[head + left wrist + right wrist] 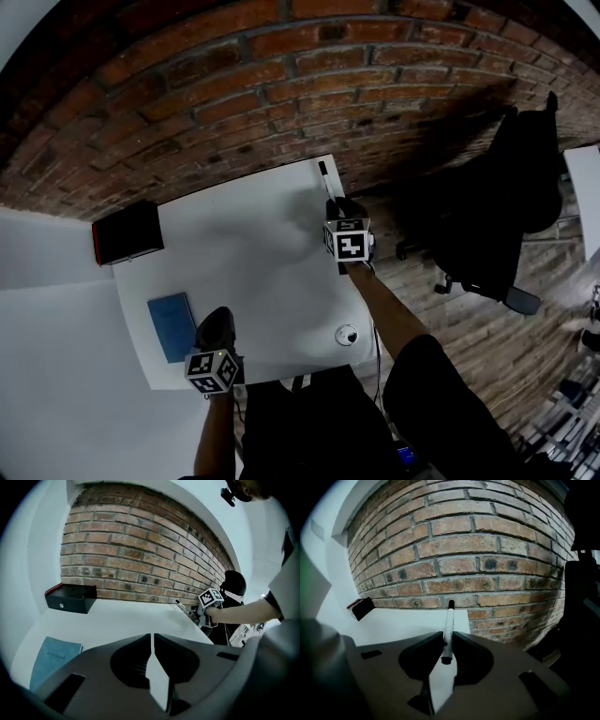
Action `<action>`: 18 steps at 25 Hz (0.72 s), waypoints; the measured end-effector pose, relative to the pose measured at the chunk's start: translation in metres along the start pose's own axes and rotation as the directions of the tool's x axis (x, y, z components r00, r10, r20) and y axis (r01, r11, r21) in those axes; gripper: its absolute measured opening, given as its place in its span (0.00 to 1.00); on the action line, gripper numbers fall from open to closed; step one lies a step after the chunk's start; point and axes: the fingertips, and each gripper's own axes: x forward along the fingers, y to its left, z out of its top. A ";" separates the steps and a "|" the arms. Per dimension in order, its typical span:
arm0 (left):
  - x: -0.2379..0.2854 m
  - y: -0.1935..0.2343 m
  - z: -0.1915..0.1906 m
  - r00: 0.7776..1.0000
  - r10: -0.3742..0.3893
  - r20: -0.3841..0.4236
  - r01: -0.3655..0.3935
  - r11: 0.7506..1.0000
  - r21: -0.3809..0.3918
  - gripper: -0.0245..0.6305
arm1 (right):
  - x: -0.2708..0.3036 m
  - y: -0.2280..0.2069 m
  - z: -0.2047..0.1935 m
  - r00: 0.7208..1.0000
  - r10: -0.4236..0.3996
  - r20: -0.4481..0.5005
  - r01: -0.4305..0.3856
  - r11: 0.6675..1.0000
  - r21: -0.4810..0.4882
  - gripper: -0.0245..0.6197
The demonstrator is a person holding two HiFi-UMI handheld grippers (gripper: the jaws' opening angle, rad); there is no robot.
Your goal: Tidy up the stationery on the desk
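A white marker with a black cap (449,627) is clamped between the jaws of my right gripper (446,643), its cap pointing towards the brick wall. From the head view the right gripper (335,210) hovers over the desk's far right corner, and the marker (323,172) sticks out beyond it. My left gripper (218,330) is at the desk's near edge, just right of a blue notebook (172,325). The left gripper (151,641) is shut with nothing between its jaws. The notebook (49,660) lies flat to its left.
A black box with a red edge (127,232) sits at the far left corner of the white desk (253,244). A small round white fitting (346,335) is near the front right edge. A black office chair (511,206) stands to the right on the wooden floor.
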 end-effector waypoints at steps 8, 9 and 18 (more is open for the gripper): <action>-0.012 0.012 -0.008 0.999 -0.049 -0.006 0.049 0.999 0.023 0.09 | -0.026 0.013 -0.009 0.999 -0.038 0.011 0.038 0.999 0.012 0.16; -0.013 0.014 -0.009 0.998 -0.055 -0.005 0.056 0.998 0.025 0.09 | -0.030 0.016 -0.010 0.999 -0.041 0.014 0.041 0.999 0.014 0.16; -0.026 0.025 -0.025 0.993 -0.119 -0.005 0.119 0.992 0.034 0.09 | -0.060 0.050 -0.026 0.998 -0.055 0.031 0.055 0.999 0.002 0.16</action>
